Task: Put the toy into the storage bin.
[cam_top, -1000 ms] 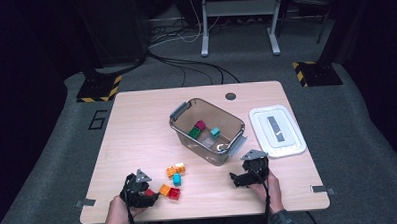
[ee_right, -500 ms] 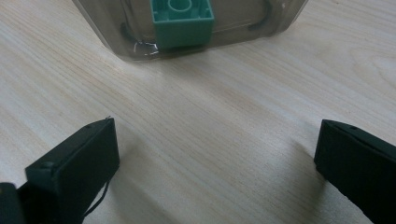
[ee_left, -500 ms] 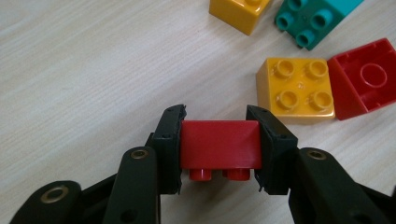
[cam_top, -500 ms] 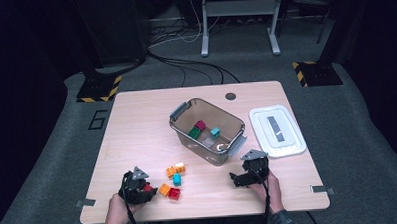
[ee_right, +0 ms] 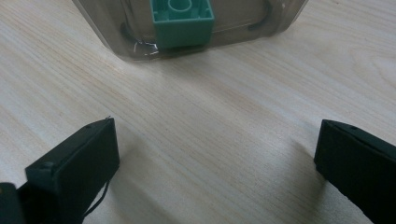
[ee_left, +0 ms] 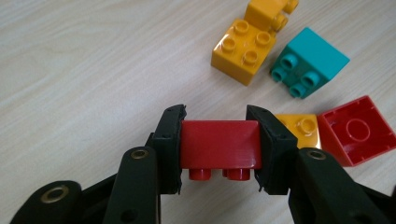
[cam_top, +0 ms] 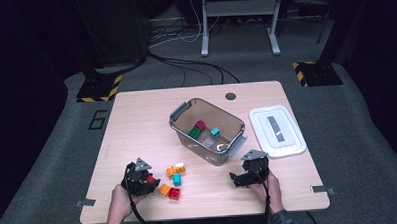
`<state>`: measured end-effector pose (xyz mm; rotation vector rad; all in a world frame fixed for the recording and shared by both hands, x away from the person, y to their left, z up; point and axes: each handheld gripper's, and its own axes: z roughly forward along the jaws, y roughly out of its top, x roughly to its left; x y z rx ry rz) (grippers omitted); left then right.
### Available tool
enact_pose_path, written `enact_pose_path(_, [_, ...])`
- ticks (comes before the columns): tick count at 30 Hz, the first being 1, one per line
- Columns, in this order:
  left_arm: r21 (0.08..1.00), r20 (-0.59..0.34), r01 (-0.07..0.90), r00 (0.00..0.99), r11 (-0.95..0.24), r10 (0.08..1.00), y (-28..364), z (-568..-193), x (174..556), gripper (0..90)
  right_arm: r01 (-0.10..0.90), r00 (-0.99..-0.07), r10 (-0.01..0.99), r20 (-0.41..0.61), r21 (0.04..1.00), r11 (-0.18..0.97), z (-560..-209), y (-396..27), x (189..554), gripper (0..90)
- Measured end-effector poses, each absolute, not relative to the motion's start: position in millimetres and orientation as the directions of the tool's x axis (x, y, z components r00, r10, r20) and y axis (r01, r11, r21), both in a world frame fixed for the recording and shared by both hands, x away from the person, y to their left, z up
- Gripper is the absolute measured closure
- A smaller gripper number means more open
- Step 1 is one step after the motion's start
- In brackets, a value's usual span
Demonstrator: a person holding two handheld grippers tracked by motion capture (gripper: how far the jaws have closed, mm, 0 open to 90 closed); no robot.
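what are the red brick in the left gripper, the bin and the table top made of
Red brick: looks like hard moulded plastic, smooth and slightly glossy, with crisp studs and soft highlights. Bin: seemingly clear, smoke-tinted plastic; the bricks inside show through its wall. Table top: pale wood grain, matt; whether solid wood or a printed laminate cannot be told.

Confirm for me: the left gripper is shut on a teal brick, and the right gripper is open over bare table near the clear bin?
Not quite. The left gripper is shut on a red brick, as the left gripper view shows; the teal brick lies loose on the table. The right gripper is indeed open over bare table near the clear bin.
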<state>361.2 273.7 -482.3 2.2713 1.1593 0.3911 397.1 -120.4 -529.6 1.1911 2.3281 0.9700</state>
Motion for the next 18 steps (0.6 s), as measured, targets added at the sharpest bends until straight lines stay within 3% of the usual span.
enact_pose_path(18, [0.632,0.046,0.601,0.601,-0.489,0.798,265.2,-451.9,381.1,58.3,0.578,-0.578,0.816,0.008,0.710,0.402,-529.5,-119.6,396.8,0.0])
